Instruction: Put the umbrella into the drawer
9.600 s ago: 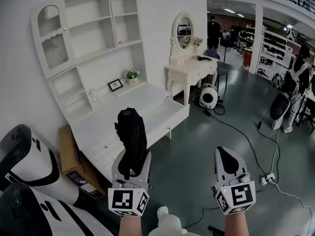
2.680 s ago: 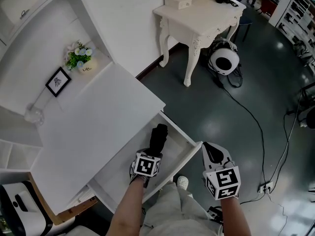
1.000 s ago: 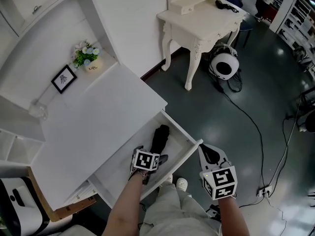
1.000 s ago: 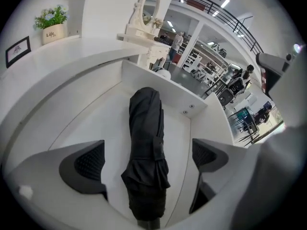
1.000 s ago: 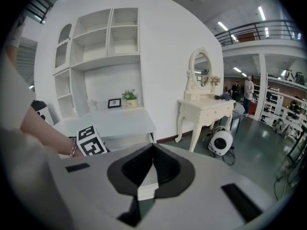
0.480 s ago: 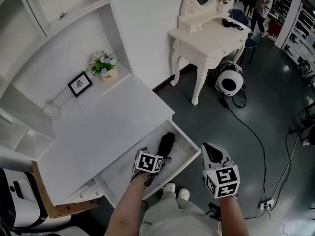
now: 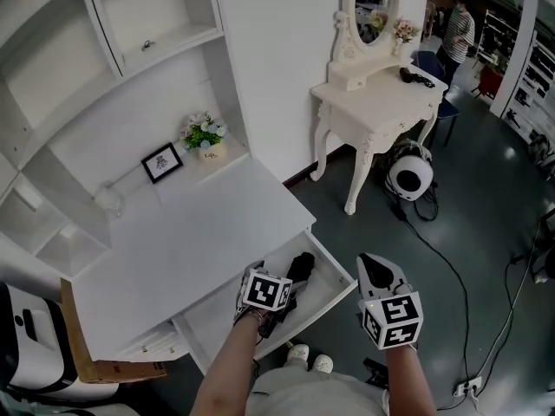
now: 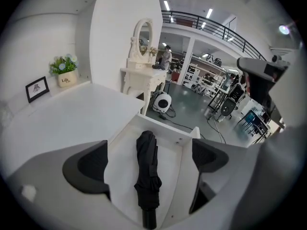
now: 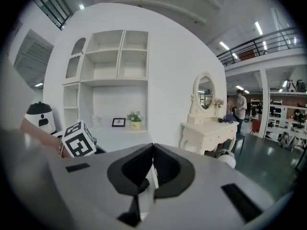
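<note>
1. Desk top (image 7: 191,232) fills the left of the head view, bare and white. A small picture frame (image 7: 162,162) and a potted plant (image 7: 205,135) stand at its back edge, well away from the work.
2. Left gripper (image 7: 269,295) hangs over the open drawer (image 7: 221,323). Its own view shows the jaws spread wide with both pads clear of everything, so it grips nothing (image 8: 148,162).
3. Folded black umbrella (image 7: 300,269) lies flat on the drawer floor, handle end nearest the left gripper. It shows between the parted pads but below them and untouched (image 8: 147,176). A second ago this gripper sat low in the drawer, right at the umbrella. Now it has let go and lifted back toward the person, while the umbrella has stayed where it was laid.
4. Drawer is still pulled fully out, with the umbrella wholly inside its walls. By my reading the placing is done, and all that remains is to draw the left gripper clear. The task does not ask for the drawer to be shut.
5. Right gripper (image 7: 375,269) is held just past the drawer's front corner, over the dark floor. Its jaws are pressed together on nothing (image 9: 152,150), and it has kept out of the work throughout.
6. Cream dressing table (image 7: 381,111) stands further right, apart from the desk and not involved.
</note>
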Tool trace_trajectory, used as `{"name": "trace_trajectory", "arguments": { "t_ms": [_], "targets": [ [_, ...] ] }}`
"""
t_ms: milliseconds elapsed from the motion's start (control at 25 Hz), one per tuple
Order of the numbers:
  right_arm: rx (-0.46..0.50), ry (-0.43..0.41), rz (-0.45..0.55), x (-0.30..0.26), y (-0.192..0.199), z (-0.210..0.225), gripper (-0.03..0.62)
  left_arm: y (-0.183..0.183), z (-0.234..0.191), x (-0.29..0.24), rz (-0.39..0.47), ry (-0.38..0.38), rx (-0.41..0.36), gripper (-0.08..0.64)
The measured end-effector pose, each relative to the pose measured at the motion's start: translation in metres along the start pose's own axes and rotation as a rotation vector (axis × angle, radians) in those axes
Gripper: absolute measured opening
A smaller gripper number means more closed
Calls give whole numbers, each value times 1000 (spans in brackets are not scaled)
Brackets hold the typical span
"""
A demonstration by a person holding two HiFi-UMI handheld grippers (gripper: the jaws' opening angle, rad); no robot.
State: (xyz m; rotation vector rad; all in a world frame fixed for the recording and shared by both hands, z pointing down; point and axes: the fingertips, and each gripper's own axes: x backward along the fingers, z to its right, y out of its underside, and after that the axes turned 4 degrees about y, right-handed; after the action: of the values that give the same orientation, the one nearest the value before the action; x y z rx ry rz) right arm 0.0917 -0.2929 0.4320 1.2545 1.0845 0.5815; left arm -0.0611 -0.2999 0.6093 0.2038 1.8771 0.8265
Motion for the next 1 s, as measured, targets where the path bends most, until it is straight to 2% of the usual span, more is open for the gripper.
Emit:
{"name": "trace_trajectory", "arguments": {
  "t_ms": [200,560,840,1000],
  "targets": [
    [23,-5,45,3,-20,-2,8,-29,-3,28,100,-26,1,549],
    [59,-19,125,11,-57,-8,8,-97,-2,106,381,-101,-44,548],
    [56,-21,179,19,-81,-8,8,-139,13,172,598,-170,-150,540],
    [68,-17,212,22,-95,-7,8,-160,25,207,714,-216,-232,449]
  ]
}}
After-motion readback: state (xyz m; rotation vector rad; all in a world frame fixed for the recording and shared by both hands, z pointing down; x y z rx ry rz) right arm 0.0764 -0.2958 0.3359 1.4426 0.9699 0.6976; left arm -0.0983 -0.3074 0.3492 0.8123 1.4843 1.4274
